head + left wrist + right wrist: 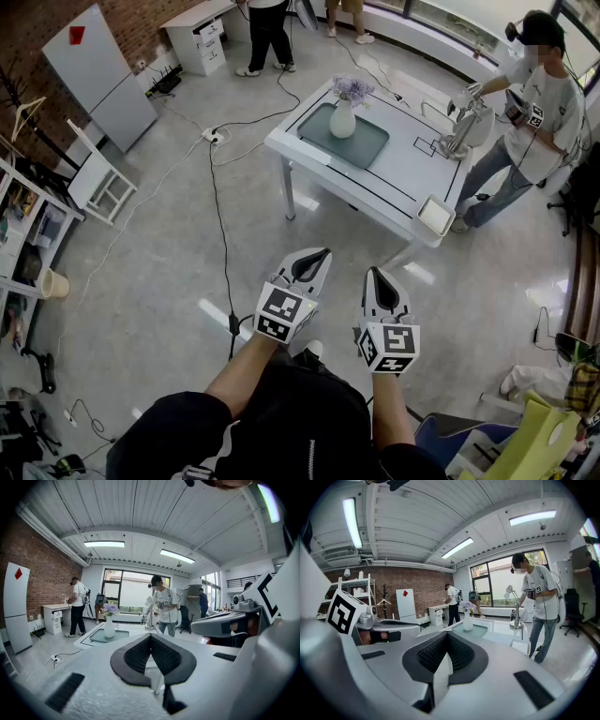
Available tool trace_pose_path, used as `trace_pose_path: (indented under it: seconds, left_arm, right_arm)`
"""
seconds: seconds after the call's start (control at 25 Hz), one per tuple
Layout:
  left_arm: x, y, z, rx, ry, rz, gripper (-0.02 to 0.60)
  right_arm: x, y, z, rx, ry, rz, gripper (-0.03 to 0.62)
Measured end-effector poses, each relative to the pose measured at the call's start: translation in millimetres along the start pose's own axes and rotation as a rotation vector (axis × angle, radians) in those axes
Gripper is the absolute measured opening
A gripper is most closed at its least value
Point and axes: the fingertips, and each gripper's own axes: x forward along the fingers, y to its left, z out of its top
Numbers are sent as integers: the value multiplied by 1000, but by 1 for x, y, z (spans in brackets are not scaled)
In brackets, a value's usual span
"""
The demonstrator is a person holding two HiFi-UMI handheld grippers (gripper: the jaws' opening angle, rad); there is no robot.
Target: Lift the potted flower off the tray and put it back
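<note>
two white handheld grippers with black pads, left gripper [317, 255] and right gripper [376, 274], are side by side, both pinched closed on nothing. bare grey floor [169, 244] lies ahead. well beyond, between their lines and about equally far from each, a white vase of purple flowers [343, 116] stands upright on a grey-green tray [372, 150] near the white table's [403, 192] left edge.

The left tool [317, 255] and right tool [375, 274] have smooth white shells, black ribbed pads [136, 656], and a cube [284, 313] each with black-and-white square markers. The person wears a black short-sleeved top [281, 422] with thin white lines.
</note>
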Motion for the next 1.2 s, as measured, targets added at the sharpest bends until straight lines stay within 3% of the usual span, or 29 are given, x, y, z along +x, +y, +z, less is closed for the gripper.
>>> trace_pose_path:
  seconds: [0.56, 1.2]
  left_arm:
    - [2, -2, -1, 10, 3, 9, 6]
    - [-1, 12, -8, 4, 37, 40, 6]
  right_arm:
    - [-1, -5, 0, 31, -29, 20, 6]
    - [19, -3, -10, 49, 6, 48, 6]
